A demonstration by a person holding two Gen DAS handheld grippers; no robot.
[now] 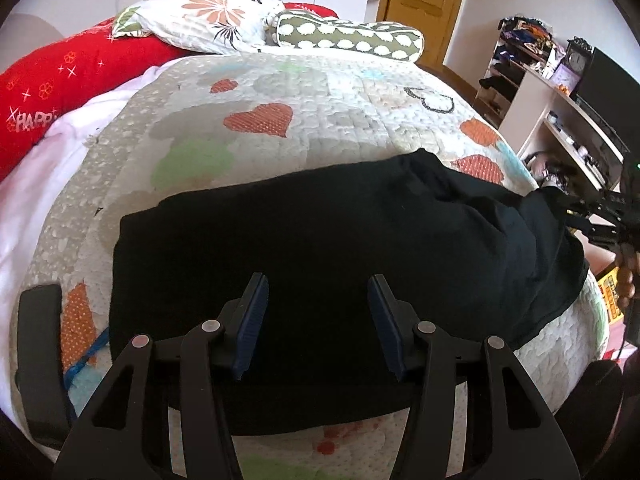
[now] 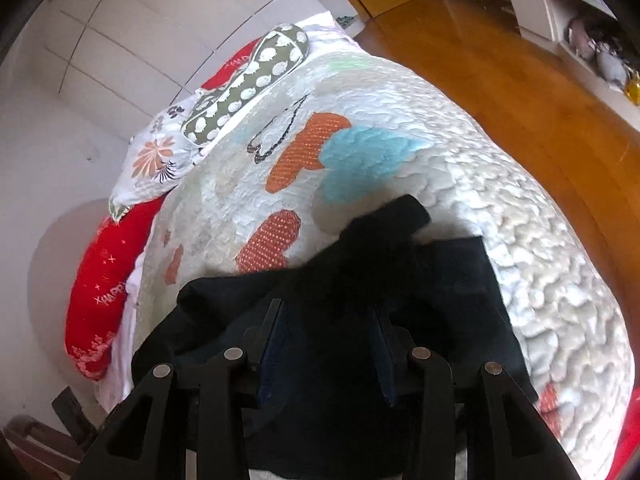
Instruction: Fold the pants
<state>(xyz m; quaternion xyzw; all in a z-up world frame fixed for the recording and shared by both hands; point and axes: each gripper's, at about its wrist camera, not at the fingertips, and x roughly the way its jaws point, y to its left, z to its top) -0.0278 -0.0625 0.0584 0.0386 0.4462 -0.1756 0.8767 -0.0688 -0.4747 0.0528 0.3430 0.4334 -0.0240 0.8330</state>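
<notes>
The black pants (image 1: pixel 320 248) lie folded into a wide band across the near part of the quilted bed (image 1: pixel 280 92). My left gripper (image 1: pixel 318 292) is open and empty, hovering just above the pants' near middle. My right gripper (image 2: pixel 328 320) is open over the right end of the pants (image 2: pixel 400 264); a fold of black cloth stands up in front of it, and I cannot tell if the fingers touch it. The right gripper also shows at the right edge of the left wrist view (image 1: pixel 600 216).
Pillows (image 1: pixel 208 16) and a red cushion (image 1: pixel 60 80) sit at the head of the bed. A black flat object (image 1: pixel 40 360) lies at the bed's left near edge. Shelves with clutter (image 1: pixel 560 92) and a wooden floor (image 2: pixel 520 60) are to the right.
</notes>
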